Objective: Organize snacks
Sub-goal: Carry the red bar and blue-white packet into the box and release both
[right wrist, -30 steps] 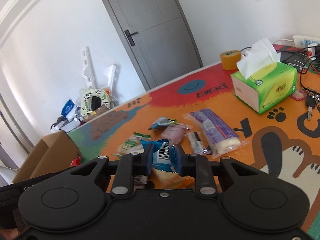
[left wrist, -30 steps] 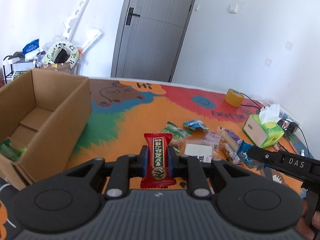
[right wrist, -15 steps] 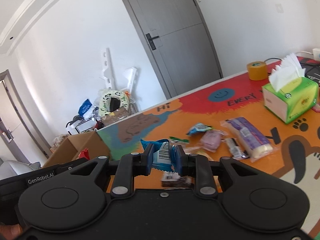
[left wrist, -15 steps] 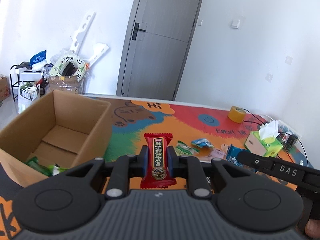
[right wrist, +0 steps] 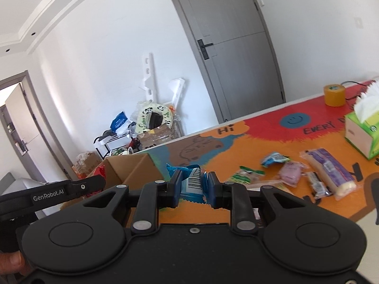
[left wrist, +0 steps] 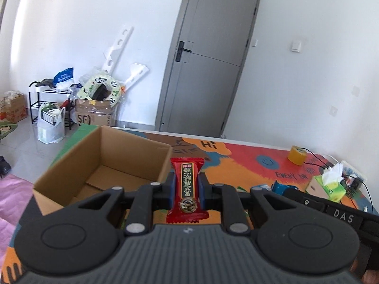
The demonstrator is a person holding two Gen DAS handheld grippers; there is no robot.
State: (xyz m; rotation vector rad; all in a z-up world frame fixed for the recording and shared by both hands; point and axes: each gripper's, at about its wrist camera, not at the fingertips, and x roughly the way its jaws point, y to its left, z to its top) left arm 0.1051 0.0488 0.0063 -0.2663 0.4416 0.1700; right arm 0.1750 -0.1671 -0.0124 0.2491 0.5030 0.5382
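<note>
My left gripper (left wrist: 186, 184) is shut on a red snack packet (left wrist: 187, 190) with a gold emblem, held upright just right of the open cardboard box (left wrist: 104, 165). My right gripper (right wrist: 193, 187) is shut on a blue snack packet (right wrist: 192, 184) with a barcode, above the table to the right of the same cardboard box (right wrist: 132, 172). Several loose snacks remain on the colourful mat, among them a purple long packet (right wrist: 329, 172), a pink packet (right wrist: 290, 174) and a green packet (right wrist: 246, 175). The right gripper's arm marked DAS (left wrist: 331, 209) shows in the left wrist view.
A green tissue box (right wrist: 362, 130) and a yellow tape roll (right wrist: 334, 94) stand at the mat's far right, with cables behind. Beyond the table's far edge are a grey door (left wrist: 208, 71), a shoe rack and cluttered boxes (left wrist: 92, 113).
Both grippers have risen and swung left toward the cardboard box, each keeping its packet. The box now lies closer ahead, and the loose snacks have slid to the right.
</note>
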